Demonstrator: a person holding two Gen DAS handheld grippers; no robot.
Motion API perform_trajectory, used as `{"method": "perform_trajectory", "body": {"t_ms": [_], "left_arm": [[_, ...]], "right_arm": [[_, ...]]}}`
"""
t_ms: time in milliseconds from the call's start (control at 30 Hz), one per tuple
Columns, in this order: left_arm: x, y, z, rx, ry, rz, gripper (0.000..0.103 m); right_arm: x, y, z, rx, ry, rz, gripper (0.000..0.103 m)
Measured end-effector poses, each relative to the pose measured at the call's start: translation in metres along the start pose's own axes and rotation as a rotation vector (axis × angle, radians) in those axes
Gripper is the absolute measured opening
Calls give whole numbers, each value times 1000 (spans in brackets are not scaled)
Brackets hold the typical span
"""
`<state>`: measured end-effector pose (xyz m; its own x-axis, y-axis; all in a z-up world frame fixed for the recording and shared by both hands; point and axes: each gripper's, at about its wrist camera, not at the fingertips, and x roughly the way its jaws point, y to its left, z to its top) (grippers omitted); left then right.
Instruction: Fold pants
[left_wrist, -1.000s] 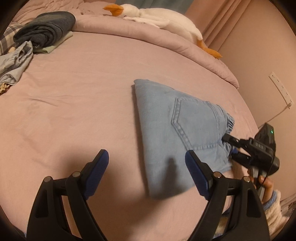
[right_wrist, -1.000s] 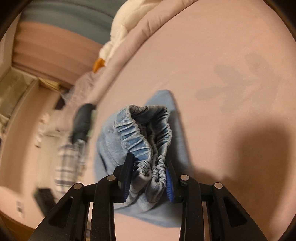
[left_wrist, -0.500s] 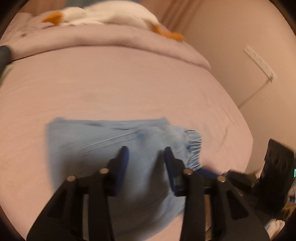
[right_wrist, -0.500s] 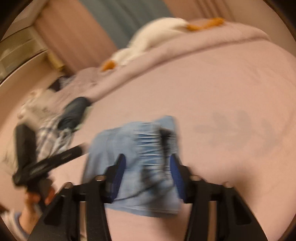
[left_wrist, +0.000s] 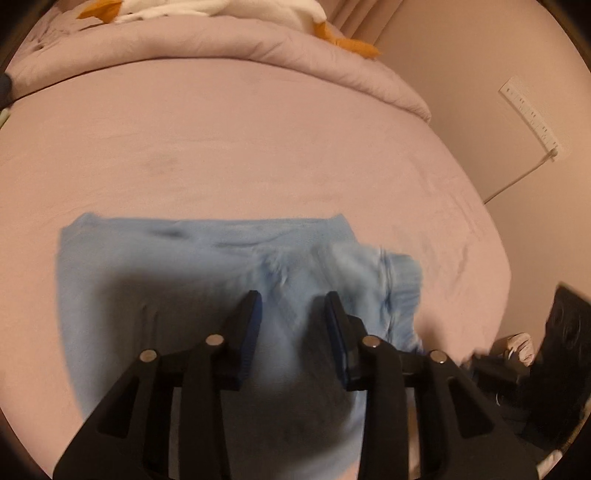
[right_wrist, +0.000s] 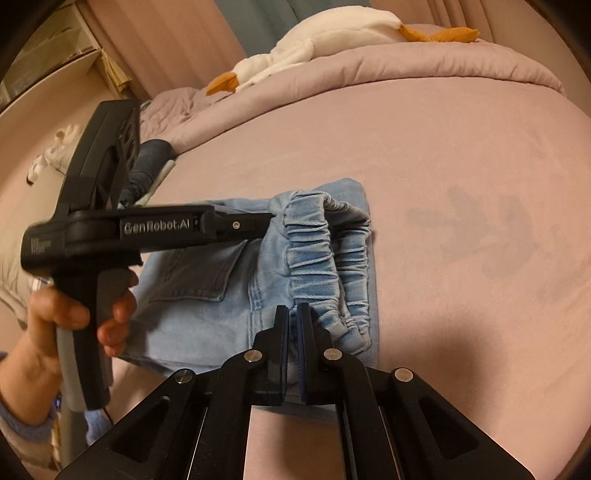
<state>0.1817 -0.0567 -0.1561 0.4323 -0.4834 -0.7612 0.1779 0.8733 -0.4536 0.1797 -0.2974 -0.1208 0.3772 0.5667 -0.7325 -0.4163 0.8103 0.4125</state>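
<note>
Right gripper (right_wrist: 292, 314): jaws pressed together, pinching the gathered elastic waistband (right_wrist: 317, 258) of the jeans at its near end.
Left gripper (left_wrist: 292, 314): jaws opening, partly spread; the right wrist view shows its tips (right_wrist: 271, 218) at the far end of the waistband, but whether the pads press on the cloth cannot be told.
Left hand (right_wrist: 74, 325): wrapped round the handle of the left gripper, at the left of the right wrist view; a pale blue cuff shows at the wrist.
Jeans (right_wrist: 207, 295): light blue denim, folded into a compact rectangle, lying on the pink sheet; back pocket (right_wrist: 207, 273) facing up, waistband lifted off the layers beneath.
Jeans, left wrist view (left_wrist: 177, 266): blurred, lying across the lower half of the picture with the gripper's shadow on them.
Bed sheet (right_wrist: 461, 184): pink, smooth, with a faint grey leaf-shaped mark to the right of the jeans.
Duvet (right_wrist: 424, 62): pink, bunched along the far edge of the bed.
Plush goose (right_wrist: 325, 40): white with orange beak and feet, lying on the duvet.
Dark garment (right_wrist: 149, 162): rolled, at the far left edge of the bed, behind the left gripper.
Wall socket strip (left_wrist: 530, 116): white, on the wall to the right of the bed, with a cable hanging from it.
</note>
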Motion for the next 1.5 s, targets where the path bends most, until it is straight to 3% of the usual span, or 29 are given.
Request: {"method": "perform_trajectory", "body": {"t_ms": [133,167,300,433,533,633,700,767,800,833,967,1000,1067,1200,1300,1367,1500], "left_arm": [[-28,18,-22,-41,-28,-17,36],[-33,22,-31,-50,-27,-14,36],[-40,37,-69,-70,0,13,33],[-40,38,-94,-45,-53,1,29],[-51,40,-97,-88,-61,-33,31],[-68,47,-106,-113,-93,-46,35],[-77,57,-114,-150,-117,-32,40],[-81,65,-118,-191,-132,-52,43],[-82,69,-120,-207,-131,-59,45],[-81,71,-120,-218,-130,-43,53],[-70,82,-127,-273,-98,-64,54],[-68,86,-128,-287,-97,-87,53],[-63,90,-128,-317,-84,-152,34],[-60,89,-132,-332,-71,-173,32],[-62,87,-135,-313,-73,-164,31],[-62,82,-136,-288,-78,-143,30],[-64,73,-141,-268,-79,-117,30]], "right_arm": [[-17,20,18,-46,-78,16,6],[-14,26,24,-65,-85,3,10],[5,40,42,-108,-80,-21,11],[40,37,41,-126,14,-133,11],[40,24,38,-55,29,-77,11],[34,26,45,-32,66,-77,11],[24,38,47,-54,47,-73,19],[23,53,50,-94,23,-27,48],[27,61,51,-112,21,-9,51],[33,69,53,-133,28,9,51],[72,112,66,-217,96,47,51],[80,124,69,-251,100,42,51],[98,146,74,-321,110,25,51],[144,176,88,-422,177,-41,51],[173,176,95,-438,259,-62,51],[190,174,94,-461,330,-75,39],[198,177,89,-535,325,-129,33]]}}
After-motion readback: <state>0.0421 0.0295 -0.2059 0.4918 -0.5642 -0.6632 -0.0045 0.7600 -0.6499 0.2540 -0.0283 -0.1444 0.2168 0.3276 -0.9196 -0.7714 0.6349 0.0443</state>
